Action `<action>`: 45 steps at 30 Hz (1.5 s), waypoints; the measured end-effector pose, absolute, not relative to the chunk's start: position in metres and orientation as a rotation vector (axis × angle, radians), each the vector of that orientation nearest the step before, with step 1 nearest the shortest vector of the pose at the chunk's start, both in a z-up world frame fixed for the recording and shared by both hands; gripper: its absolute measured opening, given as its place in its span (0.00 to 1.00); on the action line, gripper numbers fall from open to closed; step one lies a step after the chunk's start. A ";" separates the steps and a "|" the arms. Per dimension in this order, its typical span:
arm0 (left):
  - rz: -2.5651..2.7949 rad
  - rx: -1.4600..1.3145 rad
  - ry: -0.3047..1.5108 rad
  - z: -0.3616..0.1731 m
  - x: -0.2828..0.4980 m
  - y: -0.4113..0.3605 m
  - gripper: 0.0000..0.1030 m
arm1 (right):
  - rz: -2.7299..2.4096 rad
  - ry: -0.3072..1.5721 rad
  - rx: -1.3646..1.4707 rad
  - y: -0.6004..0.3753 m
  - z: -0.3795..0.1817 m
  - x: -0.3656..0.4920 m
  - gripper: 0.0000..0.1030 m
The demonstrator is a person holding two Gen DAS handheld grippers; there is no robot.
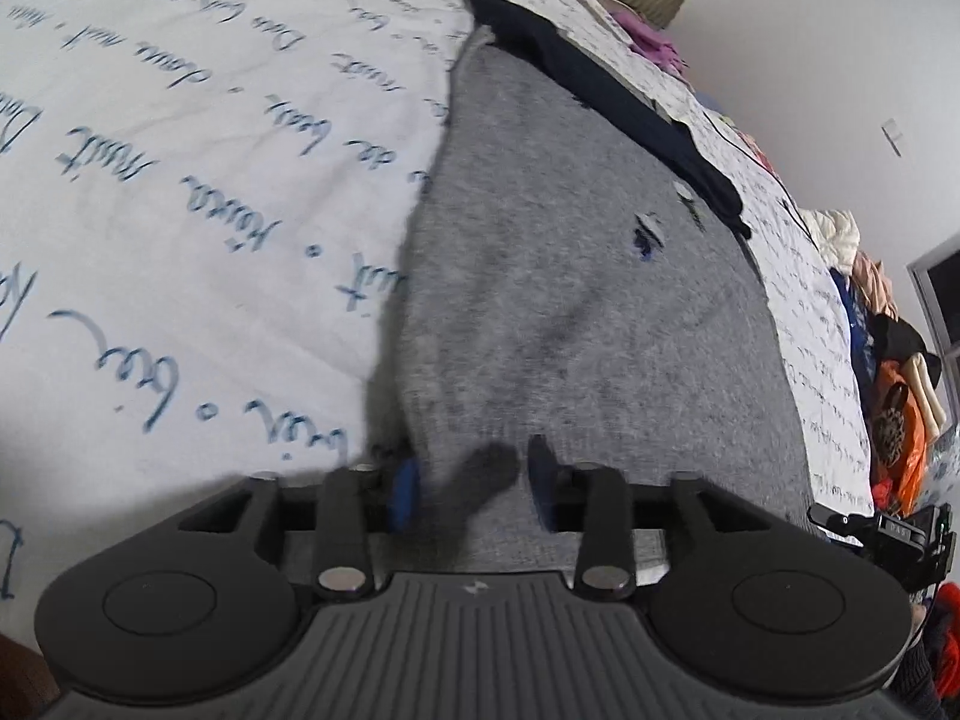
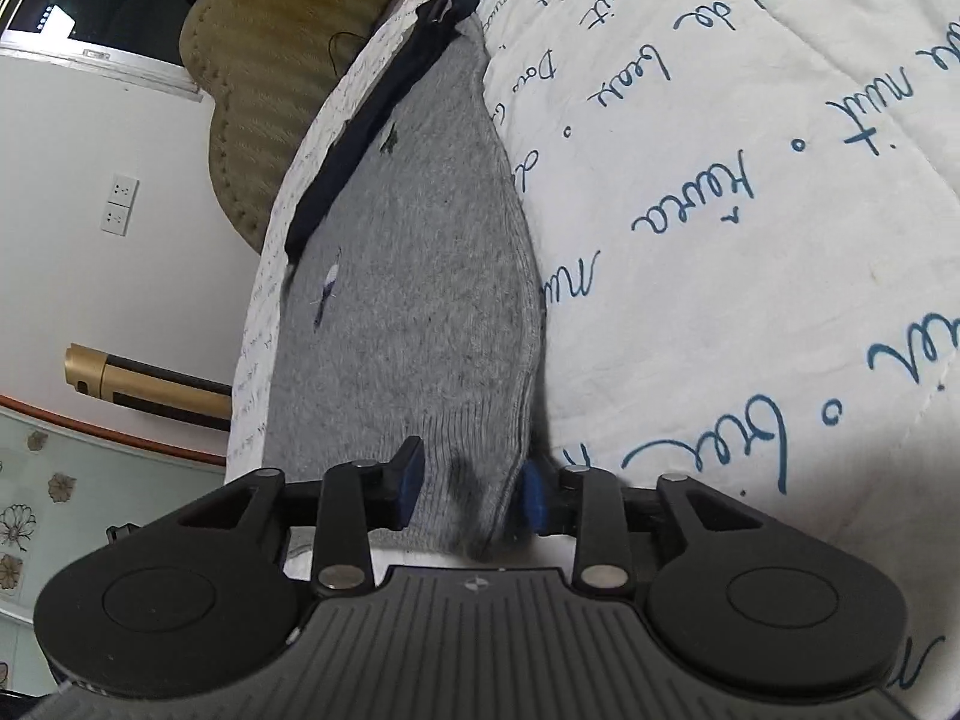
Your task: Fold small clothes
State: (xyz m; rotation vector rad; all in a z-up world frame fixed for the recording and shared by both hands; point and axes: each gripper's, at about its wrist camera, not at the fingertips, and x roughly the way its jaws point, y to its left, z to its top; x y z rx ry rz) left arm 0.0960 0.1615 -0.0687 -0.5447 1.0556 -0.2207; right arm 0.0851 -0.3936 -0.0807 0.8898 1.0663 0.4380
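Observation:
A grey knitted garment (image 1: pixel 540 276) with a dark navy band (image 1: pixel 606 90) along its far side lies flat on the white bedspread (image 1: pixel 180 150). In the left wrist view my left gripper (image 1: pixel 473 487) hovers over the garment's near hem. Its blue pads (image 1: pixel 405 492) stand apart and the cloth lies loose between them. In the right wrist view the same grey garment (image 2: pixel 408 276) stretches away from my right gripper (image 2: pixel 471 489). That gripper is open over the ribbed near corner, and its right pad (image 2: pixel 533 498) sits just beside the cloth's edge.
The bedspread (image 2: pixel 750 210) carries blue handwriting print. A heap of mixed clothes (image 1: pixel 900 396) lines the bed's far right edge, with a pink item (image 1: pixel 654 42) further back. A tan padded headboard (image 2: pixel 258 90) and a white wall with sockets (image 2: pixel 120 204) are beside the bed.

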 end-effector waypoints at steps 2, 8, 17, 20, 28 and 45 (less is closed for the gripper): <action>-0.226 -0.528 1.052 -0.067 0.096 0.156 0.56 | 0.437 1.065 0.890 -0.390 -0.082 0.088 0.40; -0.195 -0.413 1.050 -0.063 0.093 0.141 0.45 | 0.428 1.066 0.802 -0.379 -0.081 0.090 0.21; -0.148 -0.421 1.055 -0.065 0.090 0.151 0.22 | 0.434 1.069 0.797 -0.378 -0.085 0.085 0.14; -0.148 -0.416 1.052 -0.066 0.089 0.151 0.21 | 0.438 1.068 0.800 -0.380 -0.086 0.085 0.14; -0.155 -0.494 1.062 -0.068 0.088 0.161 0.06 | 0.465 1.053 0.875 -0.382 -0.088 0.083 0.09; -0.256 -0.664 0.948 -0.024 0.117 0.182 0.06 | 0.535 0.934 1.037 -0.384 -0.061 0.103 0.10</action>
